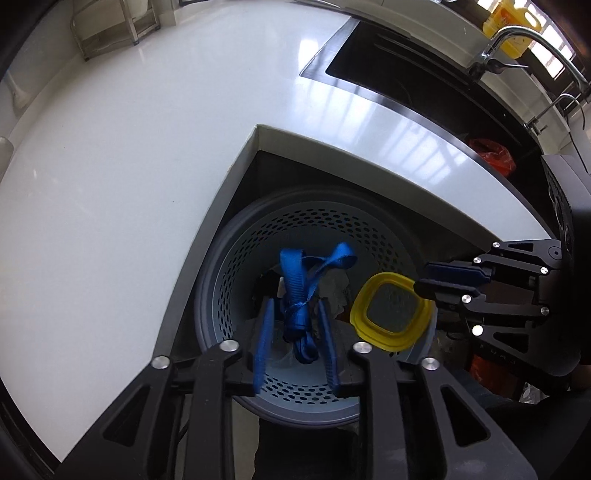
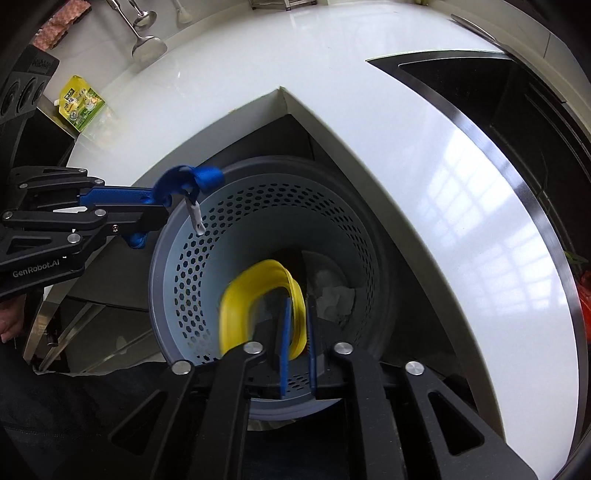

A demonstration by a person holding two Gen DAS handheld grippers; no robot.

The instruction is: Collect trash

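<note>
A knotted blue strap (image 1: 301, 295) hangs between the fingers of the left gripper (image 1: 295, 345), pinched there, directly above the open mouth of a perforated grey bin (image 1: 236, 273). In the right wrist view the strap (image 2: 188, 181) loops out past the fingertips over the bin's rim (image 2: 159, 266), with a small white tag (image 2: 195, 218) dangling from it. A yellow lid (image 1: 391, 310) is clamped by its edge in the right gripper (image 2: 297, 343), also over the bin; the lid (image 2: 258, 299) looks blurred in that gripper's own camera. Crumpled white paper (image 2: 336, 299) lies at the bottom of the bin.

The bin stands in the notch of a glossy white counter (image 1: 129, 166) that wraps around it in an inner corner. A dark sink (image 1: 399, 62) with a steel rim is set into the counter farther back, with a chrome tap (image 1: 517, 40) and a yellow bottle (image 1: 513, 22) behind it. A green-and-yellow pouch (image 2: 81, 103) lies on the counter's left part, and ladles (image 2: 147, 40) hang near the wall. Something orange (image 1: 493, 153) shows beyond the counter's right end.

Both grippers point down into the bin, the left one at its left rim, the right one at its right, fingers angled toward each other.
</note>
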